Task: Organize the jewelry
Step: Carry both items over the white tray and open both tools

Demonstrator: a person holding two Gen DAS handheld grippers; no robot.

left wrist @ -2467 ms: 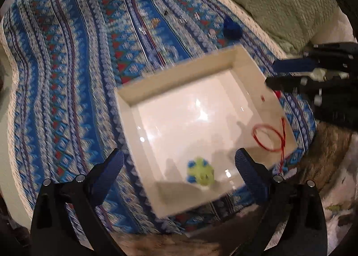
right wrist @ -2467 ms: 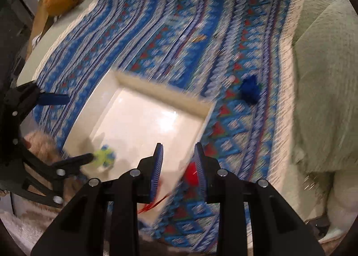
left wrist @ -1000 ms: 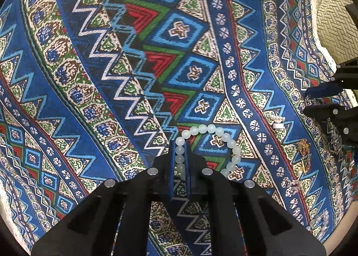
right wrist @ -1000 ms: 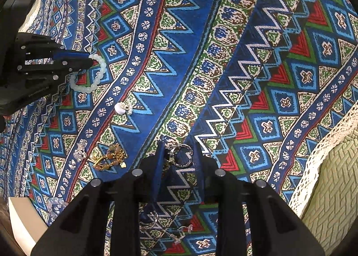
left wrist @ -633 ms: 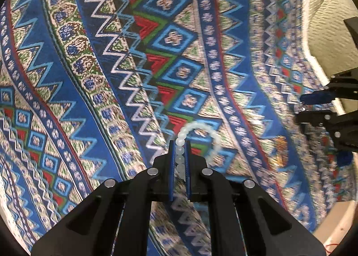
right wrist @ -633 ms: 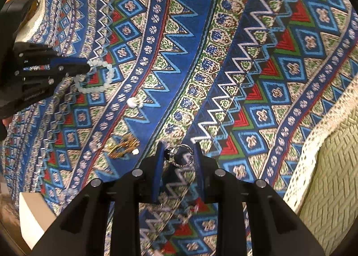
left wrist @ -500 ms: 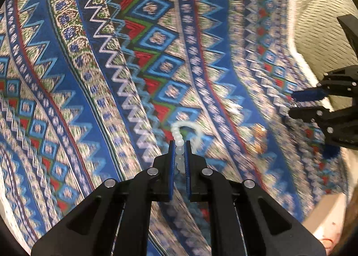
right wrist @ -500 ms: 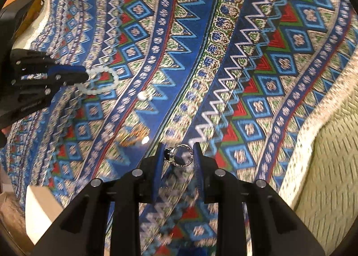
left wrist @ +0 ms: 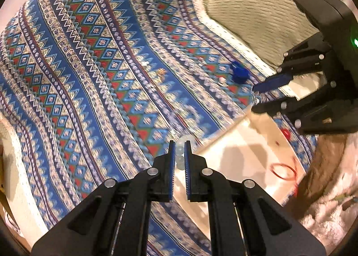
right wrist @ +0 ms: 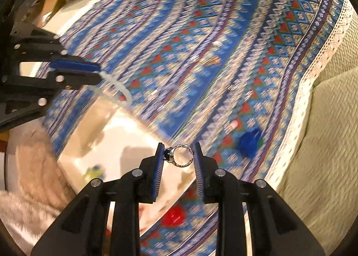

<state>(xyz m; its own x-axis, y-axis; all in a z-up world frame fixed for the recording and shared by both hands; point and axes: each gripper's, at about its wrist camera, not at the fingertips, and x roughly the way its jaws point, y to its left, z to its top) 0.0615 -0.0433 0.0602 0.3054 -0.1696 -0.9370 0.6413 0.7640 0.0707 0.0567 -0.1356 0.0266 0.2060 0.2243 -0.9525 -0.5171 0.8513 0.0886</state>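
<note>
My left gripper (left wrist: 179,144) is shut on a white bead bracelet (left wrist: 180,153) and holds it above the far corner of the white box (left wrist: 226,141). The bracelet hangs from it in the right wrist view (right wrist: 116,93). My right gripper (right wrist: 178,148) is shut on a silver ring (right wrist: 181,155) above the white box's (right wrist: 73,128) right edge. The right gripper also shows in the left wrist view (left wrist: 264,97). The box holds a red loop bracelet (left wrist: 283,169) and a green-yellow piece (right wrist: 94,172).
The patterned blue blanket (left wrist: 89,54) carries a blue pom-pom (left wrist: 239,73), a gold piece (right wrist: 213,61) and small loose pieces. A red object (right wrist: 173,216) lies by the box's near edge. A green blanket (right wrist: 324,132) lies right, a fluffy rug (right wrist: 29,166) left.
Both grippers have lifted off the blanket and swung back over the white box, the left carrying the bead bracelet, the right carrying the ring.
</note>
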